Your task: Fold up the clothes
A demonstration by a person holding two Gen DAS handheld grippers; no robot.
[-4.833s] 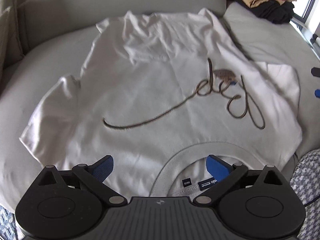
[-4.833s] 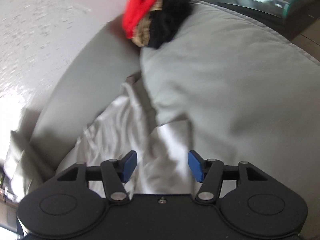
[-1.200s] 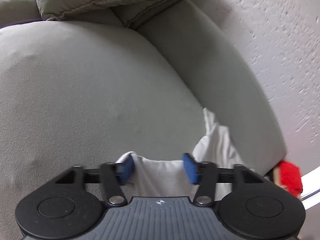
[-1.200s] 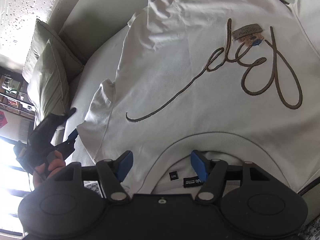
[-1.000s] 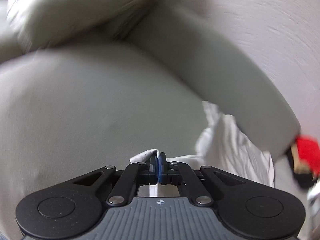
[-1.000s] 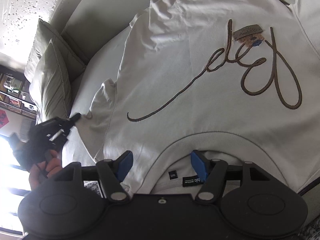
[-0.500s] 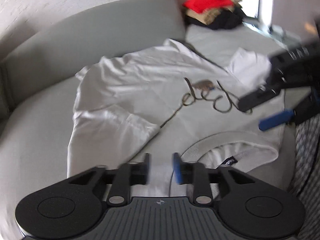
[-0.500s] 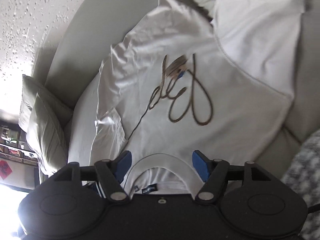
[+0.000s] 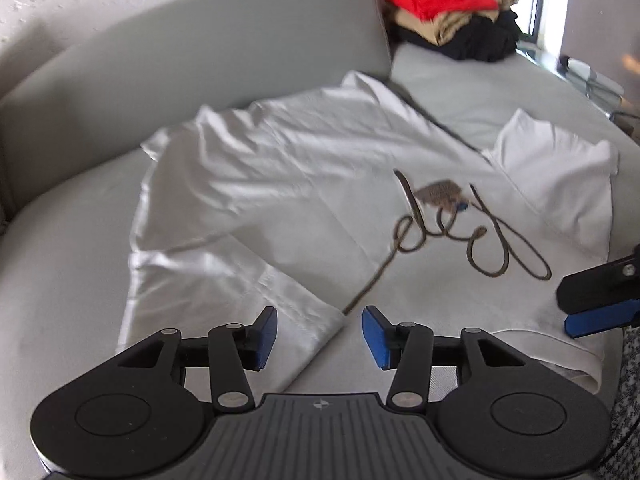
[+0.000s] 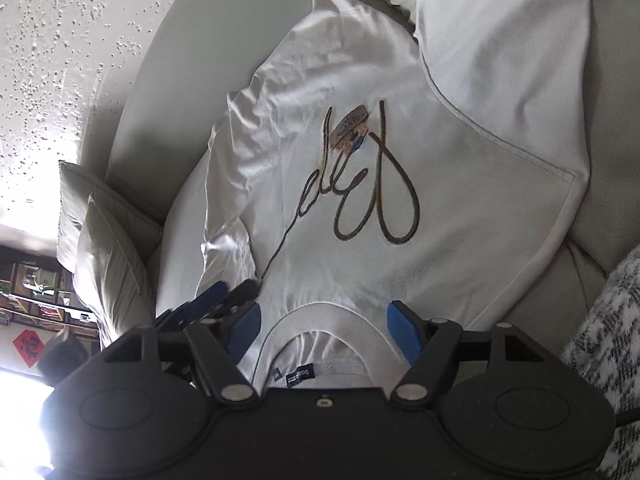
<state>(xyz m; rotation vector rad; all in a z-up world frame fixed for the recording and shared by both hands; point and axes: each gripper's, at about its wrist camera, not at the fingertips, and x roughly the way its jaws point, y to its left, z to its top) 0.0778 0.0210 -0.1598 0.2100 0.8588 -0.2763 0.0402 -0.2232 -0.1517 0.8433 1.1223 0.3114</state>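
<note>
White T-shirt (image 9: 304, 184) spread front-up on grey sofa (image 9: 72, 280), collar nearest the cameras. Brown script lettering (image 10: 360, 196) and small tag on chest. One sleeve (image 9: 240, 292) folded inward over the body; other sleeve (image 9: 560, 172) lying out flat. Fabric wrinkled toward sofa back.

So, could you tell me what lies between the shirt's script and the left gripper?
The folded-in sleeve and plain white shirt fabric, seen in the left wrist view.

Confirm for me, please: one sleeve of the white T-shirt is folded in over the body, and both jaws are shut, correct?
Not quite: the sleeve of the white T-shirt is folded in, but both the left gripper and right gripper have open jaws holding nothing, as each wrist view shows.
</note>
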